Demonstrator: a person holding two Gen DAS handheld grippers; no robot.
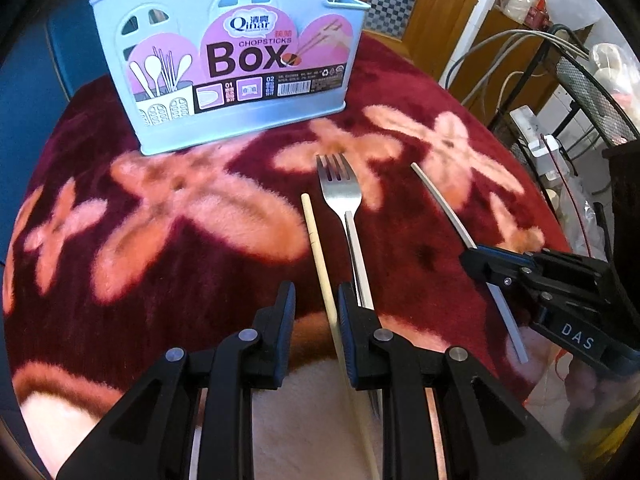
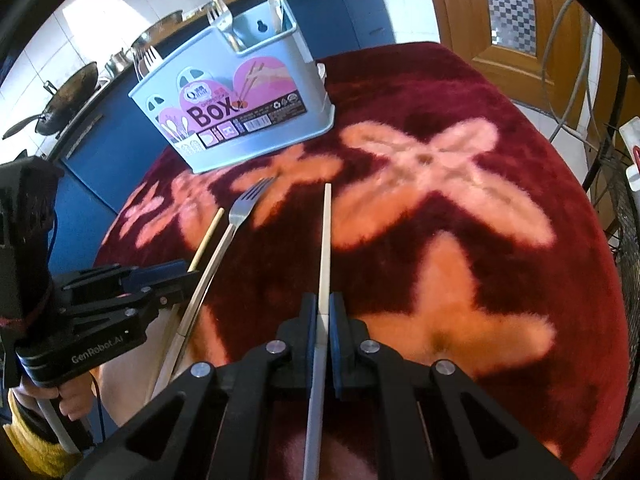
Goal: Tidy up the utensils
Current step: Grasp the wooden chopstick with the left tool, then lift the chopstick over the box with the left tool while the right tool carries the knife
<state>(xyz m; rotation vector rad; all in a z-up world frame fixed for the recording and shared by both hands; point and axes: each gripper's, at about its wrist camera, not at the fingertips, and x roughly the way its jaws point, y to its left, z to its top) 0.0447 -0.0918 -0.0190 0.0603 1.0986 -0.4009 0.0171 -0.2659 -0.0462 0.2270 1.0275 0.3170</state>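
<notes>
A light blue chopsticks box (image 1: pixel 232 68) stands on the red flowered cloth (image 1: pixel 168 216), with utensils in its compartments; it also shows in the right wrist view (image 2: pixel 240 108). A steel fork (image 1: pixel 340 192) and a wooden chopstick (image 1: pixel 316 240) lie side by side in front of it. My left gripper (image 1: pixel 316 308) is open, its fingers on either side of the wooden chopstick, the fork just to the right. My right gripper (image 2: pixel 323 312) is shut on a grey-white chopstick (image 2: pixel 326 240), which points towards the box. The right gripper shows in the left wrist view (image 1: pixel 488 268).
A wok (image 2: pixel 68 100) and pots stand on a blue counter behind the table. A wooden door (image 2: pixel 504 20) is at the back right. A black wire rack (image 1: pixel 584 92) with cables and a power strip stands off the table's right edge.
</notes>
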